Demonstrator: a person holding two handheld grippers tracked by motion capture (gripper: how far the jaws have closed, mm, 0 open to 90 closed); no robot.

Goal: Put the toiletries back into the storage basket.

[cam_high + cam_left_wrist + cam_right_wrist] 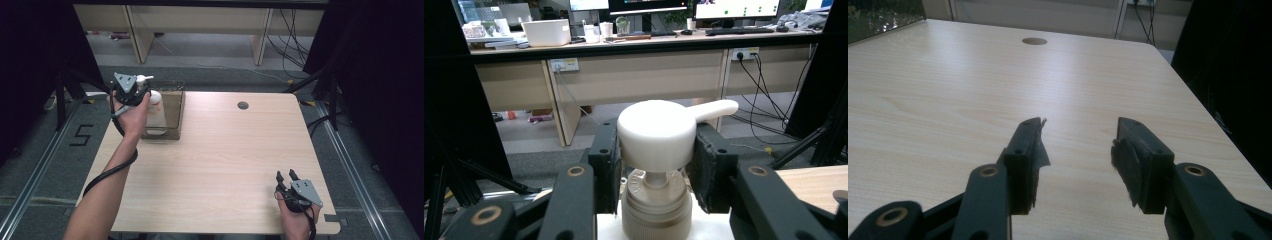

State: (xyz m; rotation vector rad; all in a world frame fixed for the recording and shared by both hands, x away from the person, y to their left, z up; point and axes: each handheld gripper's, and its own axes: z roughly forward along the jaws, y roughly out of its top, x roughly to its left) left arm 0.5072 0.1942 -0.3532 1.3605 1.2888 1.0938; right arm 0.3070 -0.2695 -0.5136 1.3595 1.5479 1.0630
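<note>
Item: white pump bottle (pixel 155 106), standing upright in a brown open box (pixel 172 116) at the bench's (pixel 230 150) far left corner.

Left gripper (pixel 656 160): fingers pinching the pump head (pixel 658 134).

Right gripper (pixel 1075 160): fingers spread, empty, hanging near the front right edge.

Progress: bottle gripped, apparently not yet out of the box; its destination cannot be told.

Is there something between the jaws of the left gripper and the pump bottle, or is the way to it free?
Nothing visible stands between them. The left gripper has its jaws on either side of the pump bottle's white pump head, close against it. The bottle stands inside the mesh basket.
</note>
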